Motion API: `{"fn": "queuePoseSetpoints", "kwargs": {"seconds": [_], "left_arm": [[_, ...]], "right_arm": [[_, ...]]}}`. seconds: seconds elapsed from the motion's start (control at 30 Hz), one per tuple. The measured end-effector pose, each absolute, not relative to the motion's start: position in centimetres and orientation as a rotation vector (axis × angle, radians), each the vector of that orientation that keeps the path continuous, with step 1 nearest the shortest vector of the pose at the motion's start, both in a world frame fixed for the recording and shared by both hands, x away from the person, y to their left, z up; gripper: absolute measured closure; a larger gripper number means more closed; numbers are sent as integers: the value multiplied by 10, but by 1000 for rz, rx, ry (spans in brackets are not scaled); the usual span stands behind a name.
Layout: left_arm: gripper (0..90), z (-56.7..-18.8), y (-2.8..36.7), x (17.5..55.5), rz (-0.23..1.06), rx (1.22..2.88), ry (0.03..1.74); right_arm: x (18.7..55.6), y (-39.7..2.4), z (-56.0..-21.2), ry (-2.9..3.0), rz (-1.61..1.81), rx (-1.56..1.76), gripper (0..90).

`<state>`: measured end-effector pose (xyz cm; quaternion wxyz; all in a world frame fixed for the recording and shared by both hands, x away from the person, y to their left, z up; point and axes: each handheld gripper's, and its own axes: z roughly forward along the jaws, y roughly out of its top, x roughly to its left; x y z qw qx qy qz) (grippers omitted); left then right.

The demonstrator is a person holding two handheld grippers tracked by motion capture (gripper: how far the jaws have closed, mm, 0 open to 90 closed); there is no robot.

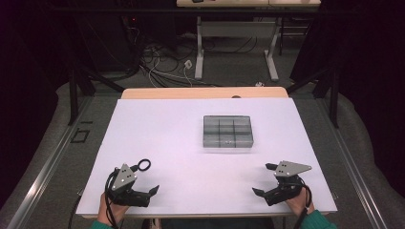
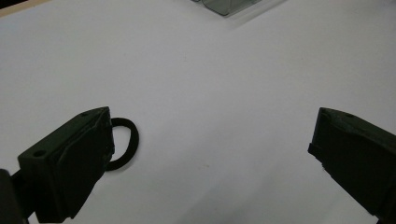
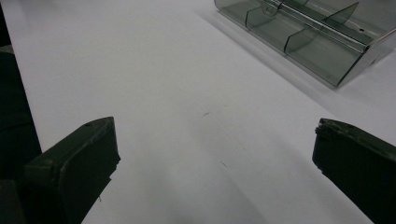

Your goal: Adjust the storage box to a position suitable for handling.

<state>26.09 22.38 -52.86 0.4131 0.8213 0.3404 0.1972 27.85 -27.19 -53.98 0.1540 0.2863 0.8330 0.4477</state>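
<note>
A small black ring (image 1: 143, 165), which looks like a loop of band, lies flat on the white table (image 1: 181, 143) in the lower left of the high view. It sits just above the grey plate of the left claw (image 1: 148, 183) and appears close to it rather than held. In the left gripper view the ring (image 2: 125, 144) peeks out from behind the left-hand jaw at the lower left of the frame, partly hidden by it, and lies outside the gap between the jaws.

The left claw (image 2: 210, 154) stands wide open with nothing between its jaws except bare white table. A hand (image 1: 111, 210) holds it from the bottom edge of the high view.

Toward the centre of the high view, slightly to the right, stands a clear compartment box (image 1: 227, 132) with smoky grey walls, divided into a grid of cells. It is well apart from the ring and from both claws. In the right gripper view the box (image 3: 322, 51) fills the upper right corner, its dividers visible through the transparent walls.

The right claw (image 1: 265, 179) rests in the lower right of the high view, gripped by the other hand (image 1: 298, 202). Its jaws are also spread fully apart, and the right gripper view shows plain table between them (image 3: 215, 149).
</note>
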Motion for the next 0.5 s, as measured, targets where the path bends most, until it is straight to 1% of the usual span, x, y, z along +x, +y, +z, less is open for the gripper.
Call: {"fn": "queuePoseSetpoints", "kwargs": {"seconds": [0.5], "left_arm": [[0,-530,223,262,495,2071,849]], "right_arm": [[285,-267,-540,2406,1270,818,0]]}}
